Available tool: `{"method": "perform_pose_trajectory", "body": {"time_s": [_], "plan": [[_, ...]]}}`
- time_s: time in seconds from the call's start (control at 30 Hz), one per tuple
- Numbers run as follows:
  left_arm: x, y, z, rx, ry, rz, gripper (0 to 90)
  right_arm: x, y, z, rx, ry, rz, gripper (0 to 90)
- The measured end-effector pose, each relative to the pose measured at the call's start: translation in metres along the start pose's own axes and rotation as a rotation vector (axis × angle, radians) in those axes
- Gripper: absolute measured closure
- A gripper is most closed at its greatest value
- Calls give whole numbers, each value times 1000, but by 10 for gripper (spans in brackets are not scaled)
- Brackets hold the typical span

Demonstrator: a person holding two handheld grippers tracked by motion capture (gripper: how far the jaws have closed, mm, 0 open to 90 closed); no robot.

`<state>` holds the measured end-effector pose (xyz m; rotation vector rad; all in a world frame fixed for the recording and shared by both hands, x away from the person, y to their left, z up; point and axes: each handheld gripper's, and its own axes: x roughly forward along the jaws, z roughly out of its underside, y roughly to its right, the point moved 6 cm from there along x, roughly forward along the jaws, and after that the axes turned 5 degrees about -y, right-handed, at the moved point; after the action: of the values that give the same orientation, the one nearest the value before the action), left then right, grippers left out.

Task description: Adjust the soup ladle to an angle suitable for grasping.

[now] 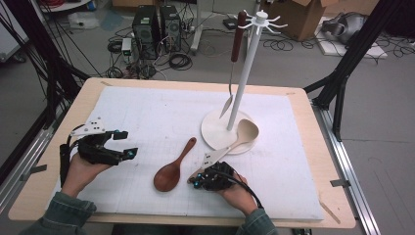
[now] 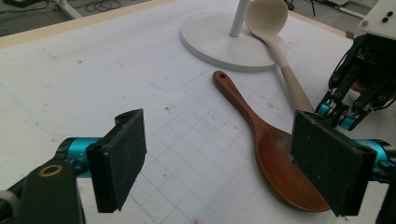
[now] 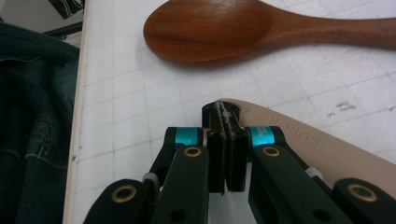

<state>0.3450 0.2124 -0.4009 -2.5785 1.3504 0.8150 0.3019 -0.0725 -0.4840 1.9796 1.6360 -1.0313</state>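
Right gripper [image 3: 226, 140], fingers clenched empty beside the pale ladle [image 1: 243, 133] (propped on the stand [image 1: 220, 131], twelve o'clock); left gripper [image 2: 224, 158] released, framing the brown spoon [image 1: 172, 169].

Brown spoon [image 1: 172, 168] flat mid-mat, bowl toward near edge. Beige ladle [image 1: 238, 138]: bowl on stand base [image 1: 213, 128], handle end pinched in my right gripper [image 1: 197, 179].
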Motion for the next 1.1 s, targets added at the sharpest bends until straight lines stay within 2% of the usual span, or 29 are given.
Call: {"method": "perform_pose_trajectory", "body": {"time_s": [0.8, 1.1], "plan": [[5, 4, 0, 8, -8, 16, 198, 8, 11, -13, 24, 33, 14, 898], [6, 5, 0, 13, -8, 17, 199, 9, 12, -14, 29, 21, 23, 897]]}}
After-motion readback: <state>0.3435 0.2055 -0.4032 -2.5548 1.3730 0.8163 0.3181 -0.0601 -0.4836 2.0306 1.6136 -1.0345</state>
